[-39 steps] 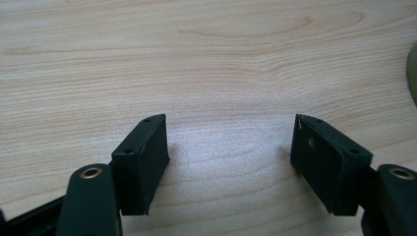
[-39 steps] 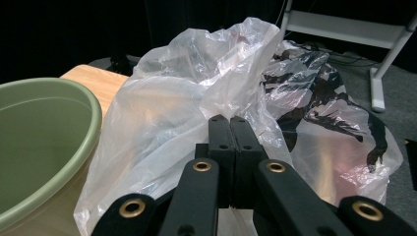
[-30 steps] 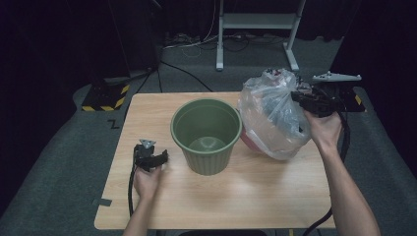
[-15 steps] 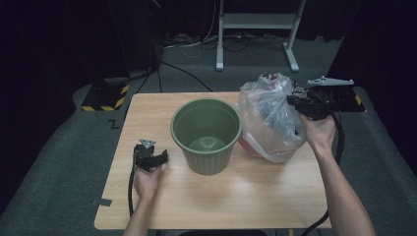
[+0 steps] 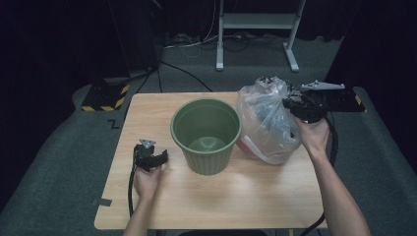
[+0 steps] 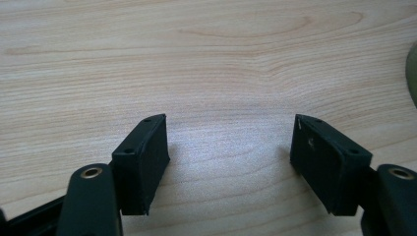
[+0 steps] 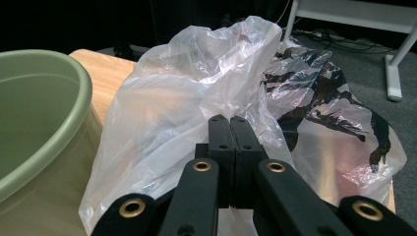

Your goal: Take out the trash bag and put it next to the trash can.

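Fingers [image 6: 142, 162] of left gripper [image 5: 158, 158] spread wide, holding nothing, parked on table [image 5: 162, 206] just beside green bucket [image 5: 206, 135]. Right gripper [image 7: 229, 129] pinched tight on film of plastic bag [image 7: 172, 123], bag sitting on tabletop touching bucket's far-right side w/ dark print on back. Judged early stage: bag gripped, not yet in or over bucket; bucket interior looks bare. Left: lift, seat bag in bucket.

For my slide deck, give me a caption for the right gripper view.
Right gripper pinched shut on the clear plastic bag, beside the green bucket.
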`<state>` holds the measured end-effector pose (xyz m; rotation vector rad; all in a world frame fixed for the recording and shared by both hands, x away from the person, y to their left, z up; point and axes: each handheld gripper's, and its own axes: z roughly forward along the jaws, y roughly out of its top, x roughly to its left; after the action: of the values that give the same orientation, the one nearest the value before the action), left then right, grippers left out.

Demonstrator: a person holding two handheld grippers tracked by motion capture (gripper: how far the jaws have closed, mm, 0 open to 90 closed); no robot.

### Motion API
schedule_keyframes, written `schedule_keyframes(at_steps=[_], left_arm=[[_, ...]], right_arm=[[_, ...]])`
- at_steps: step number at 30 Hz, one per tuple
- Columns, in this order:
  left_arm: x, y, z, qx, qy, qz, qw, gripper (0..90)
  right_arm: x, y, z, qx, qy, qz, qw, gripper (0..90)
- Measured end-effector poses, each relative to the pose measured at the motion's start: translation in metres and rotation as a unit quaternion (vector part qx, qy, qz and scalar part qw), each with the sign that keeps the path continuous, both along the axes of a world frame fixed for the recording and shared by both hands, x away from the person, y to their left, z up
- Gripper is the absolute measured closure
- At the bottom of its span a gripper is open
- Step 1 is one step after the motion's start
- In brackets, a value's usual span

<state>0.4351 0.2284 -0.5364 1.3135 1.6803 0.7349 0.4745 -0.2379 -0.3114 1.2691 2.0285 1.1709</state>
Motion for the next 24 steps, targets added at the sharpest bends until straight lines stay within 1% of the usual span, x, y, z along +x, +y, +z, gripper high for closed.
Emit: schedule_keyframes(at_steps=[7,16,21,24], left_arm=[[0.000,0.000,0.000,-0.001,-0.001,0.001,1.0000,30.4],[0.000,0.000,0.000,0.000,0.000,0.000,1.0000,30.4],[0.000,0.000,0.000,0.000,0.000,0.000,1.0000,30.4],[0.000,0.000,0.000,0.000,0.000,0.000,1.0000,30.4]], right_arm=[[0.003,0.006,-0.004,-0.005,-0.002,0.003,1.0000,89.4],[0.007,0.010,-0.018,-0.003,0.008,0.004,1.0000,89.3],[0.010,0.016,-0.023,-0.010,0.010,0.011,0.9998,89.3],[0.012,0.020,-0.025,-0.008,0.011,0.016,0.9998,89.2]])
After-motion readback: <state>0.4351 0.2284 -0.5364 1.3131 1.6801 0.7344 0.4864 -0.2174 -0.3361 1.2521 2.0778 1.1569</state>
